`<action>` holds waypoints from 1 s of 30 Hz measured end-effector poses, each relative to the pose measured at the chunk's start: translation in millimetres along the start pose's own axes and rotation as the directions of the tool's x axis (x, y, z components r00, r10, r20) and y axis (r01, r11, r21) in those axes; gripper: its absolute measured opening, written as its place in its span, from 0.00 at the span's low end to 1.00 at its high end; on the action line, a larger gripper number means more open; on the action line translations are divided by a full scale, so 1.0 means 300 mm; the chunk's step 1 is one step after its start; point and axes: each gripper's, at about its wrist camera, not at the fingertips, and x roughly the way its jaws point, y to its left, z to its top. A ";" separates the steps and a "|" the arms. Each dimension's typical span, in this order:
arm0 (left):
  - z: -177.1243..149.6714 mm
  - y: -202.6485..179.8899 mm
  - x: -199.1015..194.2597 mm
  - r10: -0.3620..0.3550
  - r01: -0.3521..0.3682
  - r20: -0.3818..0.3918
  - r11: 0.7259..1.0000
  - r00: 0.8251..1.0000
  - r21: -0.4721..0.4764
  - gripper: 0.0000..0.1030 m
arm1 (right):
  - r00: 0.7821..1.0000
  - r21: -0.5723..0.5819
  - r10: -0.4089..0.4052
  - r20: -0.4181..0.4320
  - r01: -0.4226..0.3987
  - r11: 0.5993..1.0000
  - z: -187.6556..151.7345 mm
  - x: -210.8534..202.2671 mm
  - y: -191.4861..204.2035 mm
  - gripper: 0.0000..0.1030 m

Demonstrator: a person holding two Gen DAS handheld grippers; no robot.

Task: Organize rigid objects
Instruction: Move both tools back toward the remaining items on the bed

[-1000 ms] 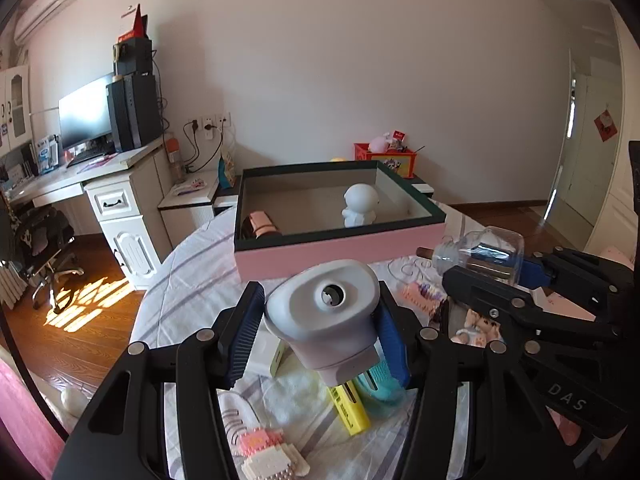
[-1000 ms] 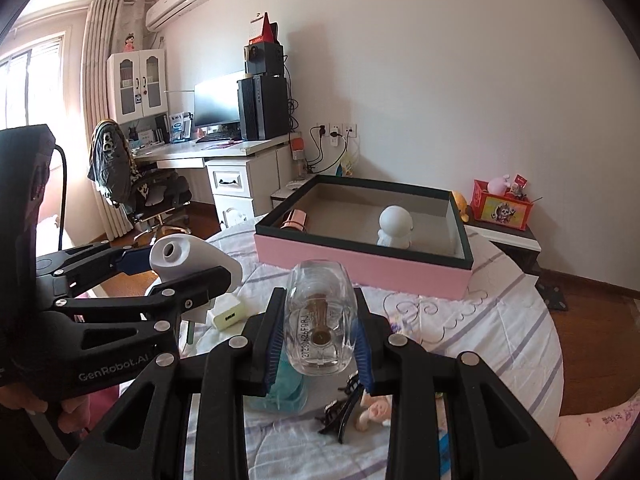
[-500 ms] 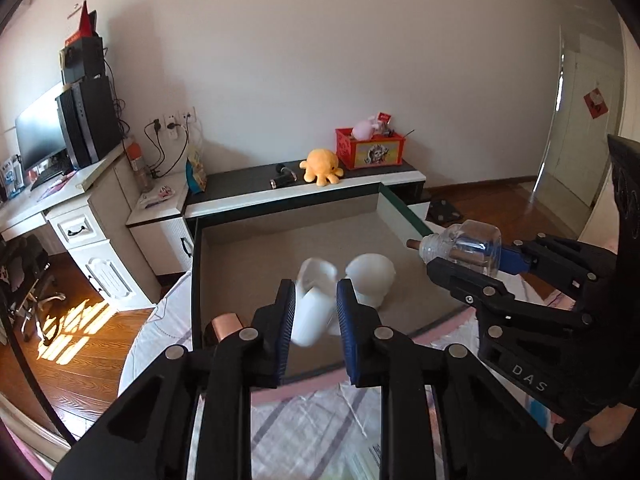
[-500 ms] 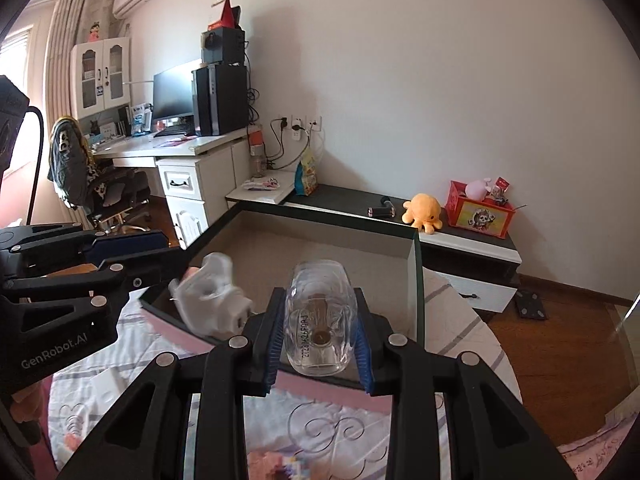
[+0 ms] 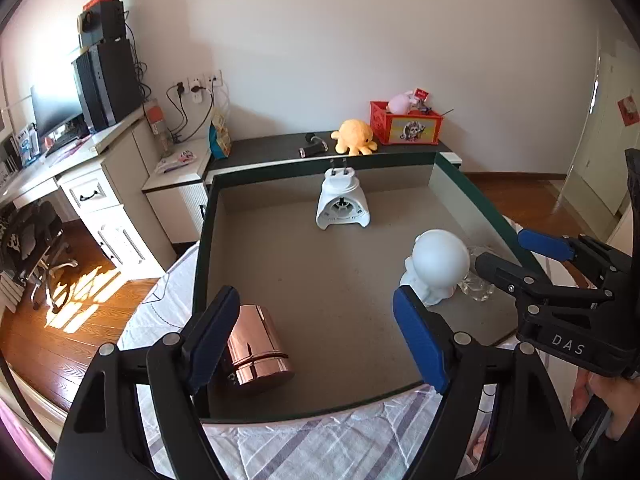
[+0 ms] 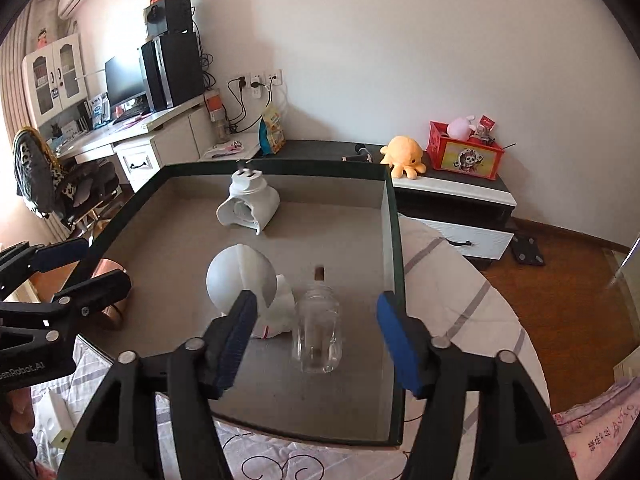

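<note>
Left hand-held gripper point(image 5: 320, 340): jaws just opened wide, released, nothing between them. Right hand-held gripper point(image 6: 316, 338): jaws just opened, pads clear of the clear glass bottle point(image 6: 317, 328) lying between them on the floor of the shallow dark-green-rimmed box point(image 6: 394, 264). In the same box: white plastic plug-in device point(image 5: 341, 204) near the far wall; white round-headed figurine point(image 5: 438, 264) beside the bottle; shiny copper-coloured cylinder point(image 5: 256, 346), near left corner. Left view: bottle mostly hidden behind figurine. Right view: cylinder partly hidden by the left gripper.
</note>
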 end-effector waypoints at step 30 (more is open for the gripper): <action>-0.595 -0.139 -1.060 0.196 -0.167 0.423 0.980 0.885 -0.105 1.00 | 0.923 -0.016 -0.044 0.382 0.054 0.998 -0.495 -1.020 0.297 1.00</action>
